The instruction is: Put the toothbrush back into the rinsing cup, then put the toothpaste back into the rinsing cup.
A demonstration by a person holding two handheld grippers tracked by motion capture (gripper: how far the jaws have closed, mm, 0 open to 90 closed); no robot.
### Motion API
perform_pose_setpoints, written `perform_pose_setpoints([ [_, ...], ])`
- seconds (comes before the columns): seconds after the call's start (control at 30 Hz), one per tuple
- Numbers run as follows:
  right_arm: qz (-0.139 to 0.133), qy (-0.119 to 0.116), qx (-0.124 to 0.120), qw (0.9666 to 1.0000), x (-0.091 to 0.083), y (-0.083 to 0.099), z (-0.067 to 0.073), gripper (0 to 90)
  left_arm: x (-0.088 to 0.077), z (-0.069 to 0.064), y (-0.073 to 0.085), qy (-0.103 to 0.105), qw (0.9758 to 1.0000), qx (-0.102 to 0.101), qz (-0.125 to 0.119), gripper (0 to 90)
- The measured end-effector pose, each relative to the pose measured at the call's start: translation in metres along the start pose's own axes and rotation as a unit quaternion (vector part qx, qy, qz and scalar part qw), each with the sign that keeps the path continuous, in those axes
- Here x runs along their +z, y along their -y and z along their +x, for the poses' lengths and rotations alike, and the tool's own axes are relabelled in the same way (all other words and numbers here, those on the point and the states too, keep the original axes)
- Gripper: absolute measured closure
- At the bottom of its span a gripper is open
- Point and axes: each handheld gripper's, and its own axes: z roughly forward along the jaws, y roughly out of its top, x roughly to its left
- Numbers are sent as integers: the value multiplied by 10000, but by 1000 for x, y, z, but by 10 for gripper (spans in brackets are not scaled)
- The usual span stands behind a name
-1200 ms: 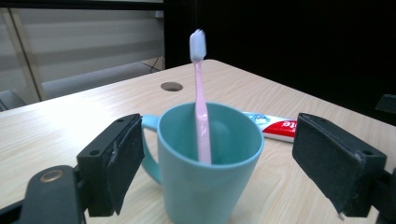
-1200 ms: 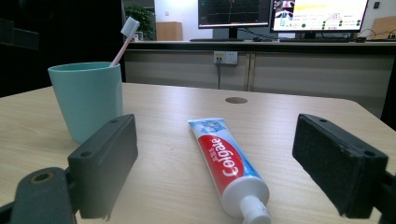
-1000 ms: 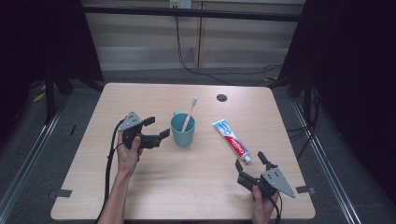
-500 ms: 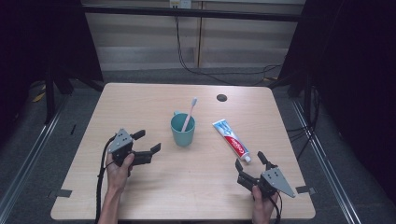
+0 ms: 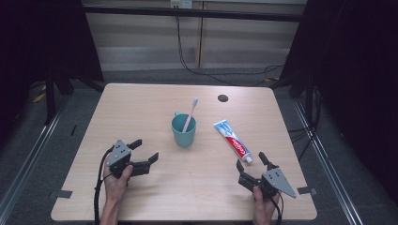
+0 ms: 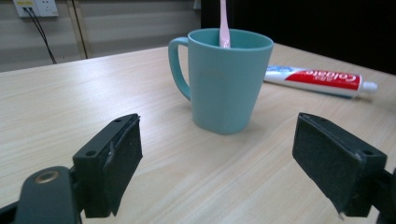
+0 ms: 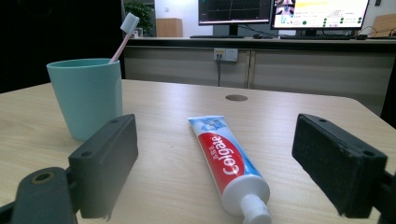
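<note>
Both jaws wide, cup (image 5: 184, 131) between

The high view looks forward and down from above the person's side, taking in the whole table (image 5: 141, 112) from well off. The left gripper view sits low near the tabletop, close to the teal mug (image 6: 224, 79), facing it between its own tongs. The right gripper view, equally low, faces the Colgate toothpaste tube (image 7: 224, 161) close up; all three share mug, pink toothbrush (image 7: 122, 35) and tube.
</note>
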Motion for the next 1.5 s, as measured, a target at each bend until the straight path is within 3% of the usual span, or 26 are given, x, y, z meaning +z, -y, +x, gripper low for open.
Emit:
perform_pose_setpoints([
  [0.03,31,-12,-26,10000,1,0,0,132,0,-2,0,49,10000,-13,2,157],
  [0.1,148,-13,-86,9999,3,-1,1,129,-2,-5,4,-104,9998,62,-160,156],
  [0.23,494,60,-227,9985,10,-3,5,129,-3,-6,8,-68,9999,10,-104,157],
  [0.33,503,-159,-193,9984,8,-3,4,181,-6,-8,10,-77,9996,150,-225,158],
  [0.47,654,-260,-171,9974,12,-4,3,176,-6,-7,18,-105,9998,99,-164,159],
  [0.53,738,-312,-128,9967,15,-5,2,179,-7,-5,22,-124,9997,-30,-193,157],
  [0.57,874,-410,-64,9953,19,-6,1,220,-9,-4,22,-112,9996,-35,-243,157],
  [0.6,976,-492,-47,9940,20,-7,1,249,-11,-4,21,-191,9995,98,-235,156],
  [0.7,1076,-652,-79,9920,23,-10,2,257,-10,-3,23,-117,9997,78,-204,156],
  [0.77,1058,-725,-107,9917,26,-18,4,252,-12,-5,23,-208,9993,111,-292,157],
  [0.87,1138,-721,-86,9908,33,-26,3,241,-16,-6,26,-382,9977,2,-555,156],
  [0.93,1205,-785,-42,9896,38,-31,1,238,-17,-5,27,-394,9975,-19,-591,155],
  [1.1,1491,-786,-31,9857,50,-43,-8,278,-19,-10,28,-529,9962,123,-682,156],
  [1.3,1721,-849,-23,9814,61,-54,-15,302,-20,-11,29,-605,9951,60,-779,154],
  [1.43,2111,-927,-119,9730,72,-63,-21,392,-21,-7,28,-463,9960,51,-761,156],
  [1.47,2111,-927,-119,9730,72,-63,-21,392,-21,-7,28,-463,9960,51,-761,156],
  [1.5,2247,-954,-192,9696,78,-67,-24,401,-21,-5,28,-460,9961,-102,-748,156],
])
